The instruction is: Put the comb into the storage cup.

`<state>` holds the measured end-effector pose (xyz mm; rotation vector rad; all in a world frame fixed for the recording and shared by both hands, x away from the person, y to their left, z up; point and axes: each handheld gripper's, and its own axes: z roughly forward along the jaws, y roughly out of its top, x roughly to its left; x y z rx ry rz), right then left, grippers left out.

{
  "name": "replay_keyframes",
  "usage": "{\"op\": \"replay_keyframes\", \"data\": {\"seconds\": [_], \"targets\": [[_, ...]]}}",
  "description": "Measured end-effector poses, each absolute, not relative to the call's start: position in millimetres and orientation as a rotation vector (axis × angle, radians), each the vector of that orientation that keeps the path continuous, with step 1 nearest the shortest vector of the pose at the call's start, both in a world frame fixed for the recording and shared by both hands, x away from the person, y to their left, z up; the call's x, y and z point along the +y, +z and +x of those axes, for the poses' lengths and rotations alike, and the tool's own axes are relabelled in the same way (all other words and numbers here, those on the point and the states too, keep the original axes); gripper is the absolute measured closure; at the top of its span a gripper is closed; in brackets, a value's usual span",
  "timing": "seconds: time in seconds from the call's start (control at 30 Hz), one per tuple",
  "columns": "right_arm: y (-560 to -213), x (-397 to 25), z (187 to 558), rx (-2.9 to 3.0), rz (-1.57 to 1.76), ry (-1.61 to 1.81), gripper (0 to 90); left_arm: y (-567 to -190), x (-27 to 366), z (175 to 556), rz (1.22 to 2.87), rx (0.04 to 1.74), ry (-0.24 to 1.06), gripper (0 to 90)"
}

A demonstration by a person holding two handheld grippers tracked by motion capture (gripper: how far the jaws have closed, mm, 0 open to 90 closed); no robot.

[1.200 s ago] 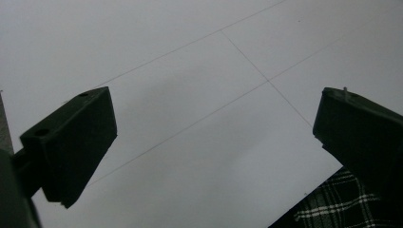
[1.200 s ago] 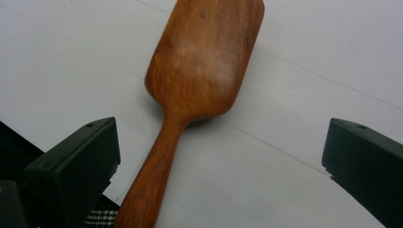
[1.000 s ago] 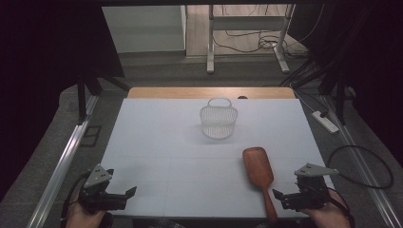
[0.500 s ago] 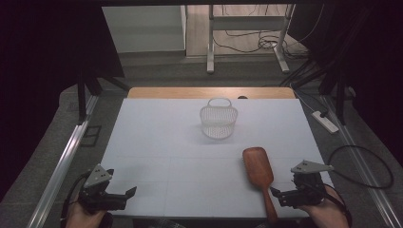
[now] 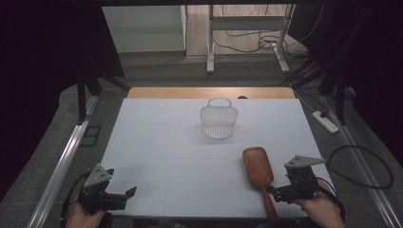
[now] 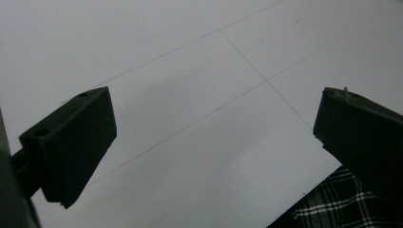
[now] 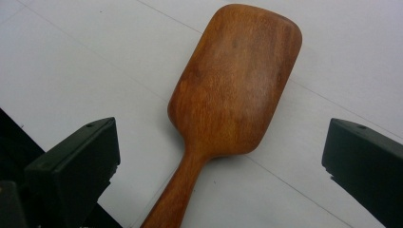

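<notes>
One wire basket (image 5: 218,121) — contents unclear

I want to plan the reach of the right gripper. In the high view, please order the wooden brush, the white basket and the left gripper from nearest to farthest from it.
From the right gripper:
1. Wooden brush, right beside it; the handle runs close past its jaws.
2. White basket, farther up the table, near the middle.
3. Left gripper, across the near edge, at the table's left corner.
</notes>
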<state>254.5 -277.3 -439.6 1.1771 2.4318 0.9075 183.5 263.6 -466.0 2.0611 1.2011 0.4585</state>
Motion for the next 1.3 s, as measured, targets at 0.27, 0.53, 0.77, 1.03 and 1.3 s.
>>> {"op": "replay_keyframes", "data": {"seconds": [0.27,0.53,0.77,1.03,1.3], "targets": [[-441.1,-271.9,259.7,2.472,1.18,0.961,0.0,-465.9,263.8,183.6,2.06,1.199,0.455,1.4],[-442.8,-265.6,265.5,2.483,1.192,0.958,0.0,-466.1,263.7,183.8,2.061,1.197,0.453,1.4],[-445.6,-257.4,270.9,2.5,1.206,0.928,0.0,-466.1,263.5,184.0,2.062,1.194,0.452,1.4],[-445.4,-247.1,276.0,2.535,1.211,0.89,0.0,-466.1,263.1,184.0,2.064,1.188,0.451,1.5],[-446.1,-237.7,280.7,2.571,1.197,0.845,0.0,-466.1,262.9,183.9,2.066,1.184,0.45,1.5]]}}
